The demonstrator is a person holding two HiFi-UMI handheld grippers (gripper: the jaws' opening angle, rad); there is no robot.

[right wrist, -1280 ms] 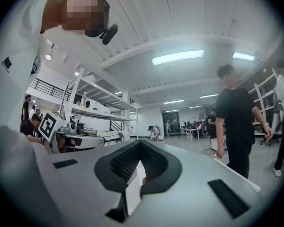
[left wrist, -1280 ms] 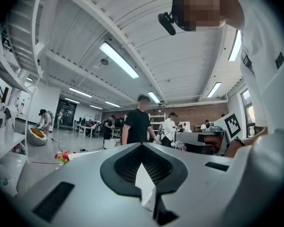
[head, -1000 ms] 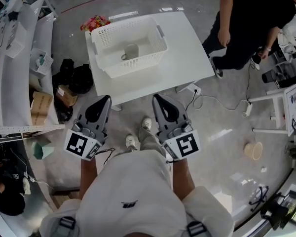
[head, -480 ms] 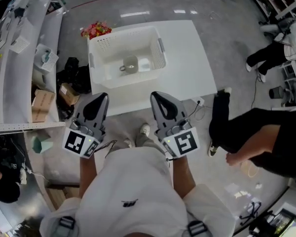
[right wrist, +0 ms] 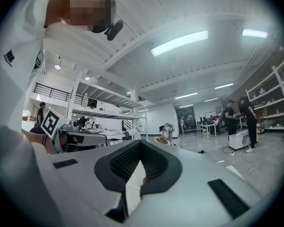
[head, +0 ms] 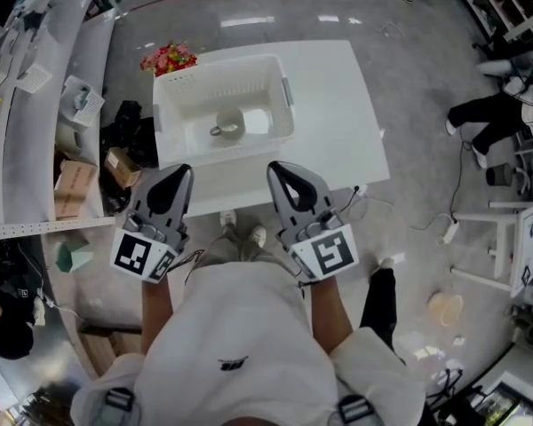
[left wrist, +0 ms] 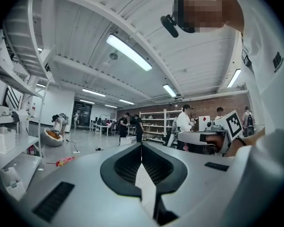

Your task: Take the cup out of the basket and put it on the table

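A grey cup with a handle sits at the bottom of the white plastic basket, which stands on the white table. Both grippers are held close to my body, short of the table's near edge and well apart from the basket. My left gripper has its jaws together with nothing in them. My right gripper is likewise shut and empty. In the left gripper view the left gripper points up at the ceiling, and in the right gripper view so does the right gripper.
A red bundle lies on the floor behind the table's far left corner. Black bags, cardboard boxes and white shelving line the left side. A person stands at the right, and a pale bucket is on the floor.
The table and basket have shifted a little nearer in the head view. The person in black at the right has walked across and away. Both grippers keep the same pose.
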